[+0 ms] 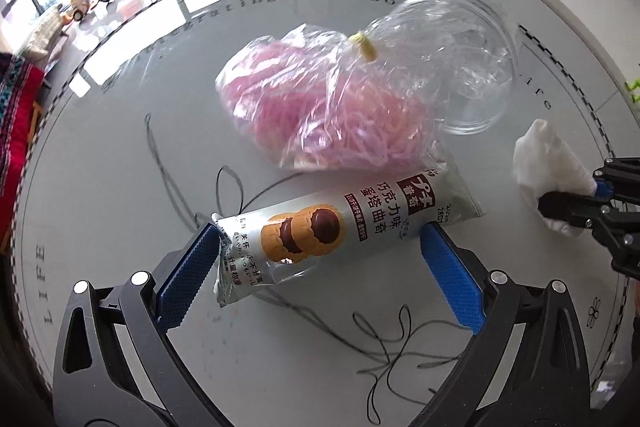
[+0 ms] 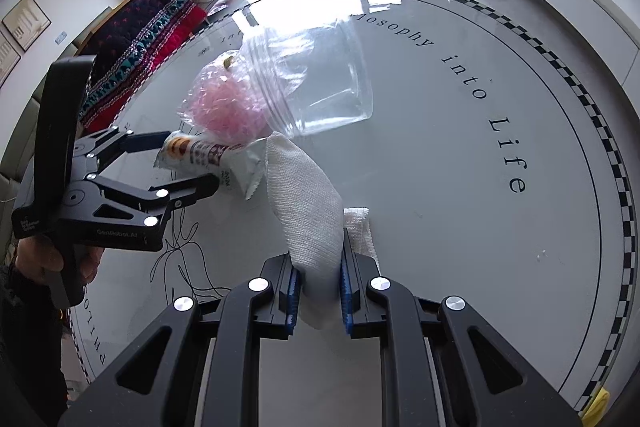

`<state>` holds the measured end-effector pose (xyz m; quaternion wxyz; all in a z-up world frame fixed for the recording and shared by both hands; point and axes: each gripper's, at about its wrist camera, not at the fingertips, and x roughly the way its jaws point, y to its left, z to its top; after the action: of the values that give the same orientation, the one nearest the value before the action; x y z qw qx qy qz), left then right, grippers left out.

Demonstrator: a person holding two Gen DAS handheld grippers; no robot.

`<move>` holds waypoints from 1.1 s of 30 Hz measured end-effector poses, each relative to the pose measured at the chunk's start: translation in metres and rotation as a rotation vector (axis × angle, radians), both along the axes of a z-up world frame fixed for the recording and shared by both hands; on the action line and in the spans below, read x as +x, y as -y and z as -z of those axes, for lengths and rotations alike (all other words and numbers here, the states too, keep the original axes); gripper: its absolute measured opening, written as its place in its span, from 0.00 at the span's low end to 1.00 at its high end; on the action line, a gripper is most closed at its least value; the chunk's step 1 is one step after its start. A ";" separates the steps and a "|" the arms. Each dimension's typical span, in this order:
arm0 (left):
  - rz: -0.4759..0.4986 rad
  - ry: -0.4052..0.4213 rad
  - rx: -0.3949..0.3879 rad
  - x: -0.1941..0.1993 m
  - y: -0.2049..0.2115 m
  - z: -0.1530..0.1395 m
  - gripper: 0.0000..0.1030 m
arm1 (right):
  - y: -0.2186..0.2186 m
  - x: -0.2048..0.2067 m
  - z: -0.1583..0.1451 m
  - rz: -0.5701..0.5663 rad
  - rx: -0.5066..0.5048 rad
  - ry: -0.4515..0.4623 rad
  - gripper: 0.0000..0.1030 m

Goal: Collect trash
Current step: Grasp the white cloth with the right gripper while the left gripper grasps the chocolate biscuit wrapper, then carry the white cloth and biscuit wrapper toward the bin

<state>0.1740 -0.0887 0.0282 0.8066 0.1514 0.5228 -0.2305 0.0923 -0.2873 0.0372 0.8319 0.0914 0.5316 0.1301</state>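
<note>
A silver cookie wrapper (image 1: 332,231) lies on the round glass table (image 1: 120,167). My left gripper (image 1: 320,247) is open, its blue pads on either side of the wrapper; it also shows in the right wrist view (image 2: 192,163). Behind lies a clear bag of pink strands (image 1: 320,107) with its neck inside a clear plastic jar (image 1: 472,67) lying on its side. My right gripper (image 2: 318,291) is shut on a white cloth wad (image 2: 308,203), which also shows in the left wrist view (image 1: 548,163), just above the table.
Black string (image 1: 380,339) lies looped on the table near the left gripper. A second piece of white cloth (image 2: 360,227) lies by the right fingers. A sofa with a red patterned blanket (image 2: 152,39) and toys stand beyond the table.
</note>
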 end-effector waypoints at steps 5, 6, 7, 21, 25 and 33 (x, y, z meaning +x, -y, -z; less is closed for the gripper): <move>0.081 0.061 0.103 -0.006 0.014 -0.001 0.70 | 0.001 -0.002 0.000 0.000 0.003 -0.001 0.17; 0.105 0.065 0.125 -0.010 0.015 -0.003 0.70 | 0.000 -0.002 0.000 -0.001 0.004 -0.002 0.17; 0.127 0.056 0.122 -0.012 0.014 -0.006 0.70 | 0.000 -0.002 0.001 -0.003 0.002 -0.002 0.17; 0.228 -0.070 0.067 0.022 0.039 -0.004 0.71 | 0.004 0.004 0.003 -0.010 0.010 -0.004 0.17; 0.171 -0.074 0.060 0.004 0.036 -0.007 0.54 | 0.003 0.001 0.003 -0.005 0.002 0.001 0.17; 0.048 -0.033 0.066 -0.055 0.021 -0.010 0.36 | -0.006 -0.011 -0.005 0.021 -0.012 0.008 0.17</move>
<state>0.1186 -0.1093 0.0380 0.7868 0.1865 0.5395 -0.2349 0.0816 -0.2814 0.0418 0.8358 0.0912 0.5282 0.1187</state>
